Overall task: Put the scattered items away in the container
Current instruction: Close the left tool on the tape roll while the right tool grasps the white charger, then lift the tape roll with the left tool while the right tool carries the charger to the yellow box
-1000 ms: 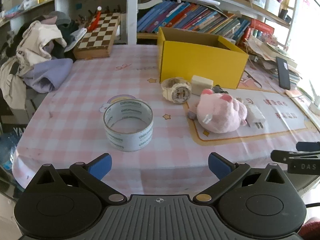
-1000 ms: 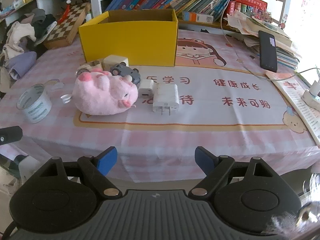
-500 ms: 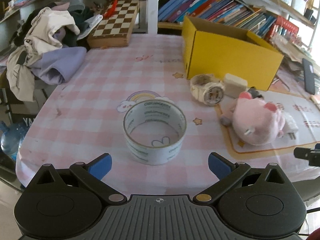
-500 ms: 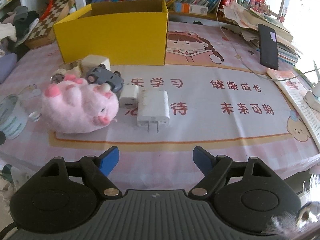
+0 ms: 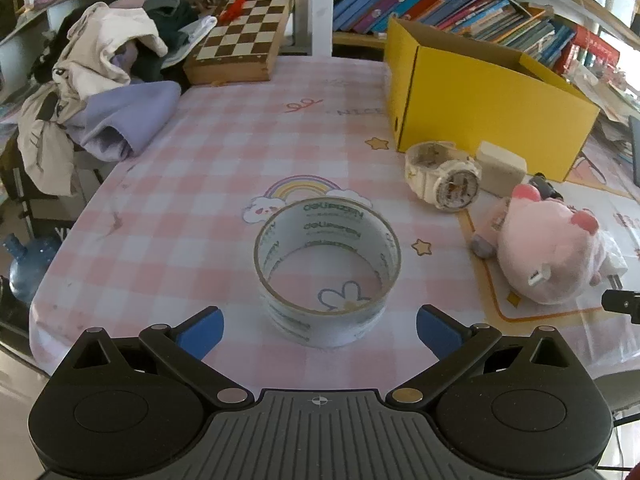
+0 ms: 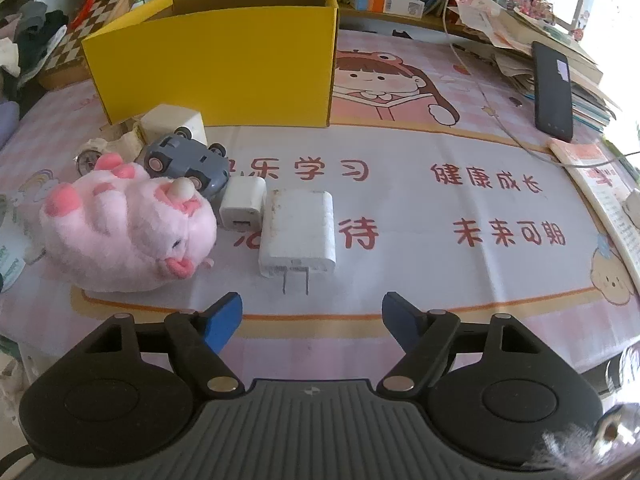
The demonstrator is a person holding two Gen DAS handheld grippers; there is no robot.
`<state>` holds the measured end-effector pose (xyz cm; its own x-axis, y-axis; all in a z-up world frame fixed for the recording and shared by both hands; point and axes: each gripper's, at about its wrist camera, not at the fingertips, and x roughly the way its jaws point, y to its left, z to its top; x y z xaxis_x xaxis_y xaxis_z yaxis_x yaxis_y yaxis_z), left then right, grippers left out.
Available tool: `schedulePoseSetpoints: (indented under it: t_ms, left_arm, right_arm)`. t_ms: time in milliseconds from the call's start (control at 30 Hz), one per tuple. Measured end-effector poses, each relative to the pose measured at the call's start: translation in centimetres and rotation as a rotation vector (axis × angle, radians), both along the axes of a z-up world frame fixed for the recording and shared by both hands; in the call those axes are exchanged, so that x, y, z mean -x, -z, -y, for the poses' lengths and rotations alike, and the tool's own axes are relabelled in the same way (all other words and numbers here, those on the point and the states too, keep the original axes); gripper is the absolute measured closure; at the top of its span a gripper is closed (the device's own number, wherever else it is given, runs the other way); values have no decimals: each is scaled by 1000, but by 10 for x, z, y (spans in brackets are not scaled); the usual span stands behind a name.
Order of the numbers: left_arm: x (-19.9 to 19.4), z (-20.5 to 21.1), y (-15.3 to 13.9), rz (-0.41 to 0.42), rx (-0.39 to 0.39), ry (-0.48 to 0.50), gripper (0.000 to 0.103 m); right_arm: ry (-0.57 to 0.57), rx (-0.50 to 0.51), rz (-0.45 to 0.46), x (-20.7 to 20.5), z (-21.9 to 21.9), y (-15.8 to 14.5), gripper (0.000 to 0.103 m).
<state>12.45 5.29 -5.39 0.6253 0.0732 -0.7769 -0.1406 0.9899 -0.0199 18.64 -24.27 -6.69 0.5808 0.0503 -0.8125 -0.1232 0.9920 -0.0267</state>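
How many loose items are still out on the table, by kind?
Tape roll: 1
Watch: 1
Plush pig: 1
Toy car: 1
Chargers: 2, large and small
Cream block: 1
Total: 7, all outside the yellow box.

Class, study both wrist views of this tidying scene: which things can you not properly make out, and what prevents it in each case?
- Yellow box interior: both views, hidden by its own walls.
- Watch: right wrist view, mostly behind the pink plush pig.
- Toy car: left wrist view, only a sliver behind the pig.
- Tape roll: right wrist view, cut off by the left edge.
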Motion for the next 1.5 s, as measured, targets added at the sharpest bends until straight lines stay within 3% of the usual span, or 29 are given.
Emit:
schedulePoseSetpoints:
  t_ms: [300, 400, 833, 900, 967, 1100, 1500]
  left_arm:
    - [-19, -1, 5, -4, -7, -3, 1]
    - [-27, -1, 7, -10, -2, 0, 3]
    - [-42, -2, 18, -61, -4, -18, 10]
    - [-43, -1, 17, -59, -7, -9, 18]
    - [-44, -2, 15, -65, 4, -7, 18]
    - [-42, -10, 13, -69, 33, -29, 19]
    - [-49, -5, -24, 44, 28, -12, 19]
  right_arm:
    - [12, -7, -6, -22, 1, 1, 33]
    - [1, -7, -13, -30, -1, 1, 41]
    - [-24, -35, -26, -53, 0, 4, 44]
    - [-33, -47, -30, -56, 0, 3, 51]
    - [-50, -48, -37, -57, 0, 1, 61]
    - [-47, -72, -65, -59, 7, -1, 62]
    - [-26, -118, -31, -61, 26, -29, 62]
